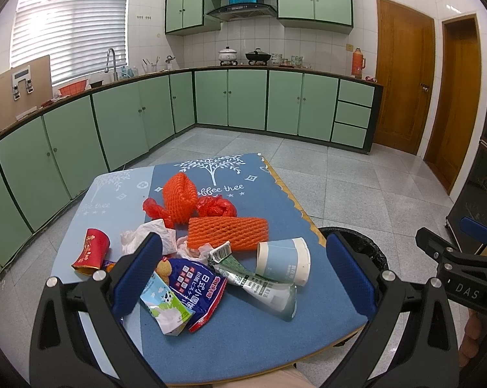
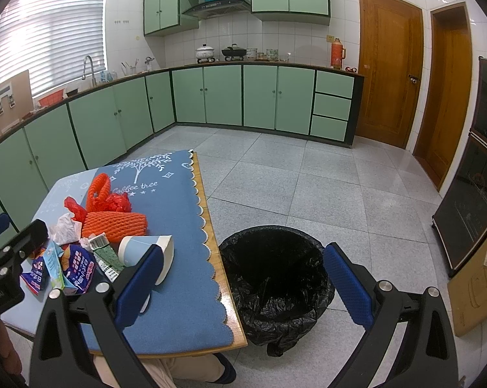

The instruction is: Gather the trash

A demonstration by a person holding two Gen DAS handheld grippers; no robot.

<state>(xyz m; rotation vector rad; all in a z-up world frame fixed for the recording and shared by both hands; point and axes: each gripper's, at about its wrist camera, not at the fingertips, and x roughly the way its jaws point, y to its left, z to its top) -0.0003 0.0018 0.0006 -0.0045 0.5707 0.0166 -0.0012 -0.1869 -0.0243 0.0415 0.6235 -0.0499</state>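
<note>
Trash pile is sitting on the blue-matted table point(image 1: 249, 333), spread from the left edge to near the right edge; nothing is lying in the bin yet as far as the view shows

Left to right, handling judged from looks:
- red paper cup point(image 1: 91, 252), on its side near the left edge: light, crushable; pinching across the open rim looks best
- white tissue point(image 1: 152, 236), crumpled: soft, nearly weightless, any fold is offering a grip
- milk carton point(image 1: 165, 307) and blue snack bag point(image 1: 198, 287), overlapping toward the near edge: film probably slippery, so a crimped seam seems safer
- orange foam nets point(image 1: 227, 232), one lying flat mid-table and one standing behind it: springy, will be compressing under the pads
- green wrapper point(image 1: 259, 284), flattened: thin, needs lifting by a raised end
- white-and-blue paper cup point(image 1: 285, 258), tipped over toward the right edge: stiff enough at the rim

Left gripper point(image 1: 243, 278) is hovering over the pile, fingers spread wide, holding nothing. Right gripper point(image 2: 243, 281) is likewise spread wide and empty, poised between the table's right edge and the black-lined bin point(image 2: 275, 278), which is standing on the floor just beside that edge
</note>
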